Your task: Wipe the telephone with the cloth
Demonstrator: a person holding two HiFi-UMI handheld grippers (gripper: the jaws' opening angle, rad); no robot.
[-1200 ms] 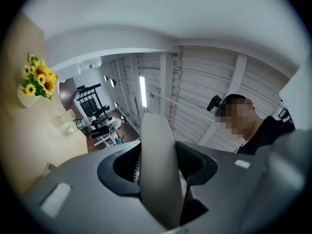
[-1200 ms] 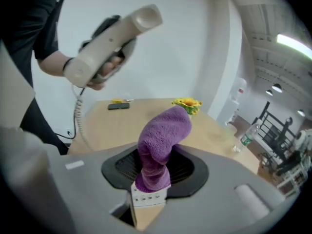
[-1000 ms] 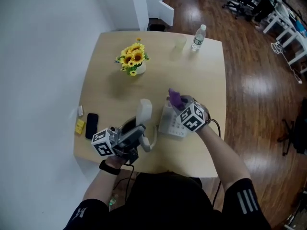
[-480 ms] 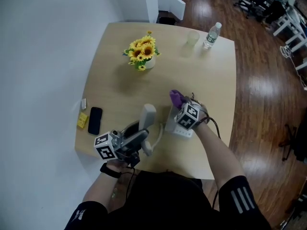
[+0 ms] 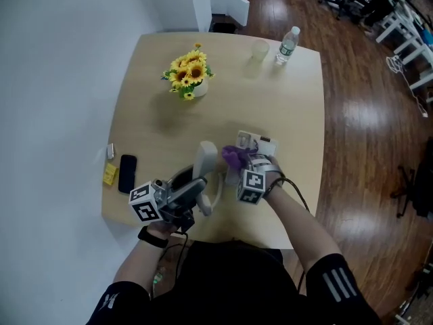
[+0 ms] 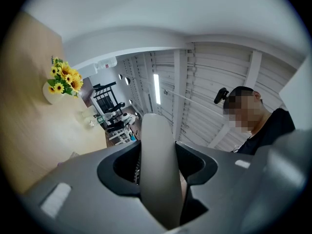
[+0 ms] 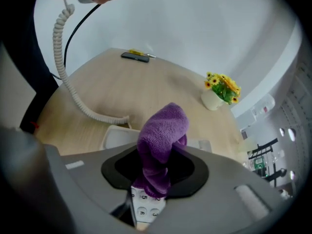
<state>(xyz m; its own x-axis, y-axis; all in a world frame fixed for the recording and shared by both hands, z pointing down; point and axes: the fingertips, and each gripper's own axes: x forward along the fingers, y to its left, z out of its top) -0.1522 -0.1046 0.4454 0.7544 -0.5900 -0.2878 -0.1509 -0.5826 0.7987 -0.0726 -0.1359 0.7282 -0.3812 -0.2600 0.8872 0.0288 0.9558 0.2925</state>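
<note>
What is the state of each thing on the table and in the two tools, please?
left tool: shut on the handset
handset: lifted off its base
right tool: shut on the cloth
cloth: bunched, at the keypad
telephone base: on the table, handset off
water bottle: upright, capped
sunflower pot: upright
black phone: lying flat

Purple cloth (image 7: 161,140). White telephone (image 5: 252,143) with an off-white handset (image 6: 157,169) and a pale coiled cord (image 7: 68,77). Light wood-grain tabletop (image 5: 284,100). Yellow sunflowers (image 5: 187,74) in a white pot (image 5: 198,91). Black mobile phone (image 5: 126,173). Glossy dark brown plank floor (image 5: 365,114).
</note>
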